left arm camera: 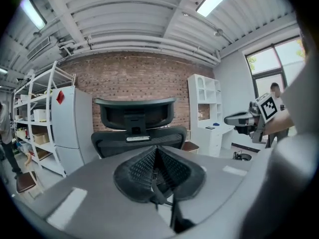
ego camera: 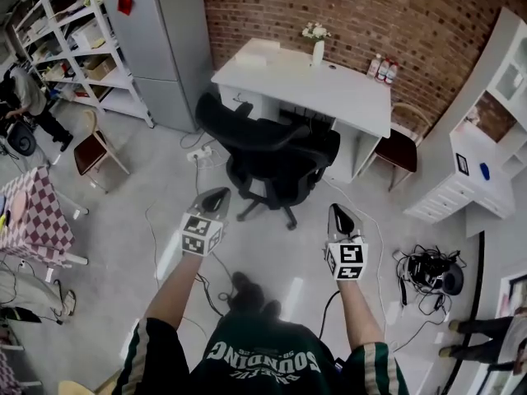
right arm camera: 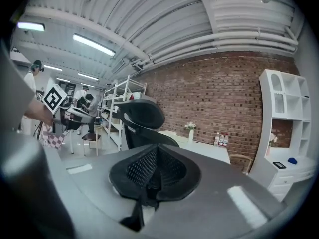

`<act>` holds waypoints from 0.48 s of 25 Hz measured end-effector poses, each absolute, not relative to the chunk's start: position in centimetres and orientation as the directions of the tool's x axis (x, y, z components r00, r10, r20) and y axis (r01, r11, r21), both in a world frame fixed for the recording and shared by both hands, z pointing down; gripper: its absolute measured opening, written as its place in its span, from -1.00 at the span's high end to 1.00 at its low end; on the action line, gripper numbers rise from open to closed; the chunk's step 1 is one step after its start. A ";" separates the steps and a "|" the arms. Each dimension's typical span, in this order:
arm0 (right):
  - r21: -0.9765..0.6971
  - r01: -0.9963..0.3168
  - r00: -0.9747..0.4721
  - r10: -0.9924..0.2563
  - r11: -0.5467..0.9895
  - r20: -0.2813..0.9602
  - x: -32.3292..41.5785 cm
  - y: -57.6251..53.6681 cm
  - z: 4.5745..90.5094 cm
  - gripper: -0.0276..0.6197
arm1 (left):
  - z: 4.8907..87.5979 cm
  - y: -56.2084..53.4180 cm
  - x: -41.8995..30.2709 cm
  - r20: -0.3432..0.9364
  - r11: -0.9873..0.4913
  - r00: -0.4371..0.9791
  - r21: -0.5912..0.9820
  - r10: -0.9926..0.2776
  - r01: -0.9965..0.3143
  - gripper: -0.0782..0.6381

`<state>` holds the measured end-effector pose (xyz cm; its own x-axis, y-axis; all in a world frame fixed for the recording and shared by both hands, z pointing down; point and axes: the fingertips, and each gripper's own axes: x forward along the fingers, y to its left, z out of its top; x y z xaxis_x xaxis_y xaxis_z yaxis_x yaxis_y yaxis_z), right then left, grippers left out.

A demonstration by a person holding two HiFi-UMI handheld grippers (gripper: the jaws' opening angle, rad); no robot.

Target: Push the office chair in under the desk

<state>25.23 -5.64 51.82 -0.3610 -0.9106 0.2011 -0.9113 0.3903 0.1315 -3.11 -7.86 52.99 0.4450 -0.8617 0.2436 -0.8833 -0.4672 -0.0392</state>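
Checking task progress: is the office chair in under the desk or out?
Out. The office chair stands in front of the desk, its wheeled base on open floor.

The head view looks steeply down from overhead, with the left gripper (ego camera: pixel 219 196) and right gripper (ego camera: pixel 336 212) low in frame and the chair (ego camera: pixel 276 159) and surface (ego camera: pixel 329 85) beyond them. The left gripper view sits low, near behind the chair's back, facing the brick wall (left arm camera: pixel 129 78) square on; the right gripper view looks at the same chair and wall from the right, at a slant. Each gripper view catches the other gripper at its edge, and all three share the chair.
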 end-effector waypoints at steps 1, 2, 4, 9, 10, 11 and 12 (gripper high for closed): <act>0.129 -0.907 -0.372 -0.906 0.401 0.203 25.0 -5.1 51.8 0.91 | 52.7 -7.3 -2.5 0.240 -0.476 0.452 -0.049 -0.859 -0.878 0.75; 0.129 -0.903 -0.379 -0.902 0.409 0.205 24.8 -4.5 51.8 0.91 | 52.6 -6.8 -2.0 0.239 -0.483 0.458 -0.056 -0.856 -0.874 0.75; 0.129 -0.898 -0.390 -0.897 0.420 0.207 24.5 -3.5 51.8 0.91 | 52.5 -6.1 -1.3 0.239 -0.493 0.466 -0.061 -0.852 -0.868 0.75; 0.129 -0.891 -0.406 -0.891 0.435 0.202 24.2 -2.1 51.5 0.91 | 52.8 -4.7 -0.5 0.243 -0.498 0.474 -0.046 -0.846 -0.866 0.75; 0.127 -0.892 -0.406 -0.891 0.435 0.201 24.3 -1.9 51.5 0.91 | 52.9 -4.5 -0.3 0.243 -0.499 0.475 -0.044 -0.846 -0.866 0.75; 0.125 -0.892 -0.406 -0.892 0.434 0.201 24.4 -1.8 51.5 0.91 | 53.0 -4.3 -0.2 0.243 -0.500 0.477 -0.044 -0.845 -0.865 0.75; 0.125 -0.892 -0.406 -0.892 0.434 0.200 24.4 -1.7 51.5 0.91 | 53.0 -4.2 -0.1 0.242 -0.503 0.478 -0.047 -0.844 -0.863 0.75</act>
<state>24.42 -1.67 51.54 -0.4060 -0.8918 0.1998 -0.8921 0.4342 0.1253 -0.05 -4.16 53.04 0.4784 -0.8441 0.2423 -0.8632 -0.5026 -0.0466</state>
